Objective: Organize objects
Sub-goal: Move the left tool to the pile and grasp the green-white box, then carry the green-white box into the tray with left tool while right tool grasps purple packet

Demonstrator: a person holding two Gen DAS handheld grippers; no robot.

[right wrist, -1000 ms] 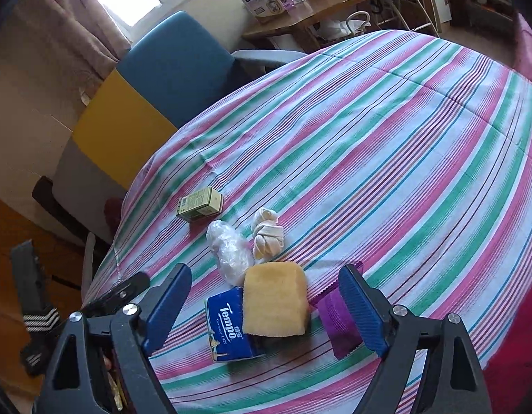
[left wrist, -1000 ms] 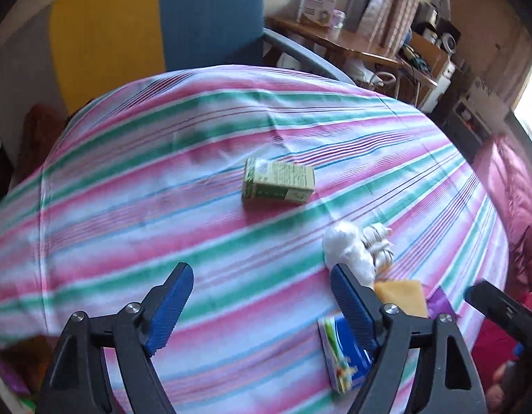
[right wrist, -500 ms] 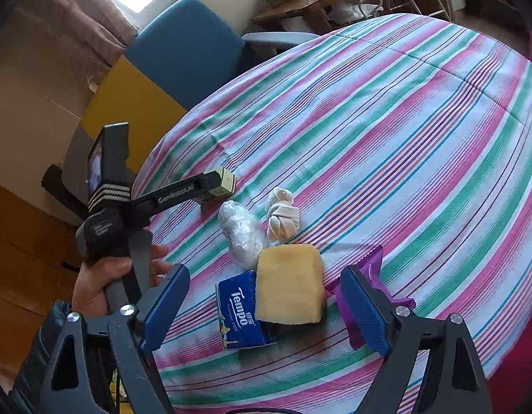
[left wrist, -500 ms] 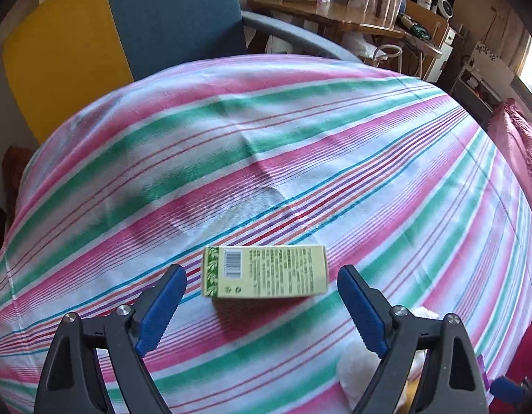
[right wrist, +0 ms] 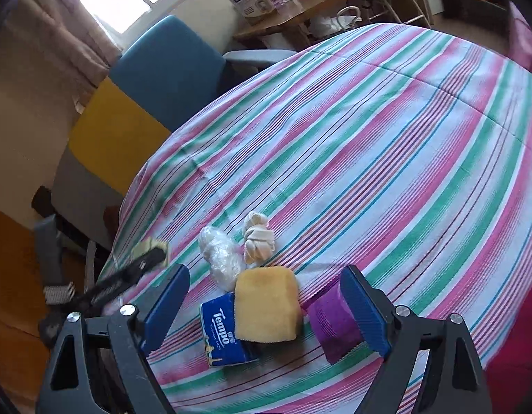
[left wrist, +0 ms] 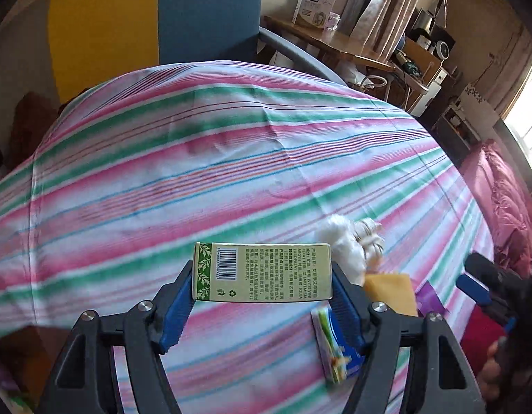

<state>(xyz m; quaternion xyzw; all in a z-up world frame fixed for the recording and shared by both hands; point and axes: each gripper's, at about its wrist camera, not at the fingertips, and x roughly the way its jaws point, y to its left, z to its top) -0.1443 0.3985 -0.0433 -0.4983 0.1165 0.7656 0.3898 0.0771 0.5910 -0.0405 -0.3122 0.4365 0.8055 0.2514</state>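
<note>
Two blue pads of the left gripper (left wrist: 262, 296), just closed inward, are pressed on the ends of a green carton (left wrist: 262, 272) held above the striped surface (left wrist: 197, 179). The right gripper (right wrist: 266, 314) is spread over a yellow sponge (right wrist: 266, 305), which lies on a blue tissue pack (right wrist: 219, 333) near the surface's edge.

Tissue pack (left wrist: 336, 345): my left gripper's finger covers its right part.
Purple packet (right wrist: 329, 324): half behind my right finger.
Green box (right wrist: 152, 246): blurred, mostly hidden from the right wrist.
</note>
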